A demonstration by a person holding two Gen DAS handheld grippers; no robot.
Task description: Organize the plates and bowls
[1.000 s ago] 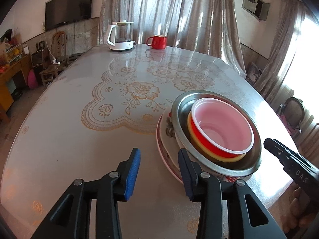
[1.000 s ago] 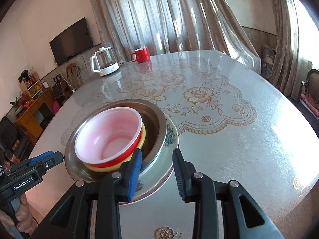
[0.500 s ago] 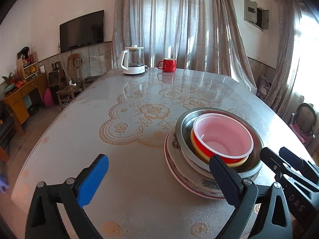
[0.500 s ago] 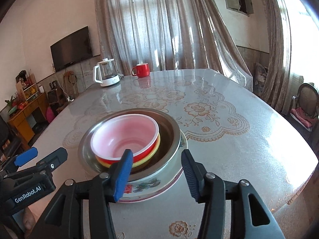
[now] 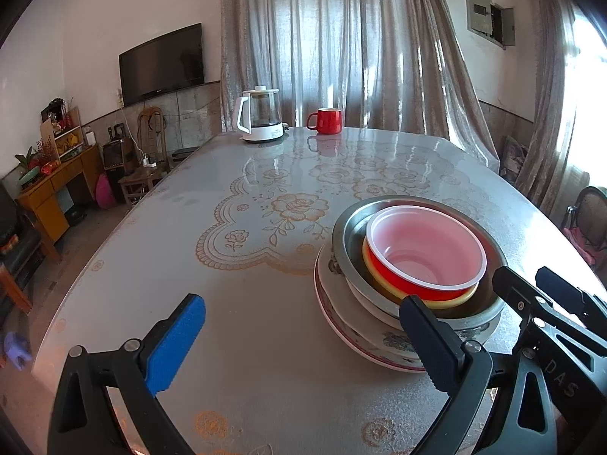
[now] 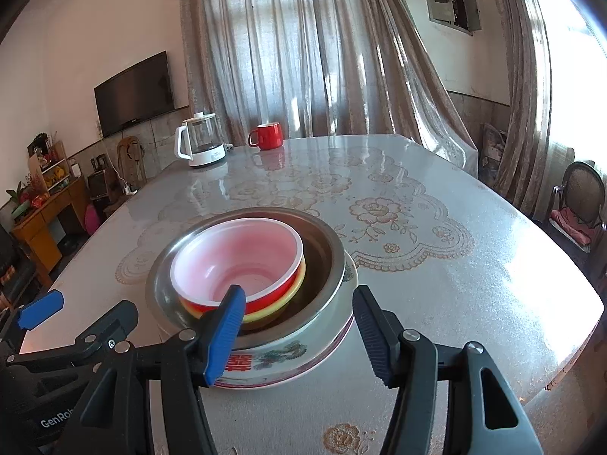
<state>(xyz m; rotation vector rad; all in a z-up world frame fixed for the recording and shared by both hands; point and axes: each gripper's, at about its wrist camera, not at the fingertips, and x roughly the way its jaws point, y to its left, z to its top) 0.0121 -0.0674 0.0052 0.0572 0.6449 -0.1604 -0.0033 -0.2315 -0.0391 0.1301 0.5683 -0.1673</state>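
Note:
A stack stands near the table's front edge: a red bowl with a pink inside sits in a yellow bowl, inside a steel bowl, on a flowered plate. My left gripper is open wide and empty, in front of and left of the stack. My right gripper is open and empty, just in front of the stack. Each gripper shows at the edge of the other's view.
A white electric kettle and a red mug stand at the far end of the table. A chair stands to the right; a wooden cabinet is on the left.
Both grippers have opened wider and pulled back and up from the stack. The stack has not moved.

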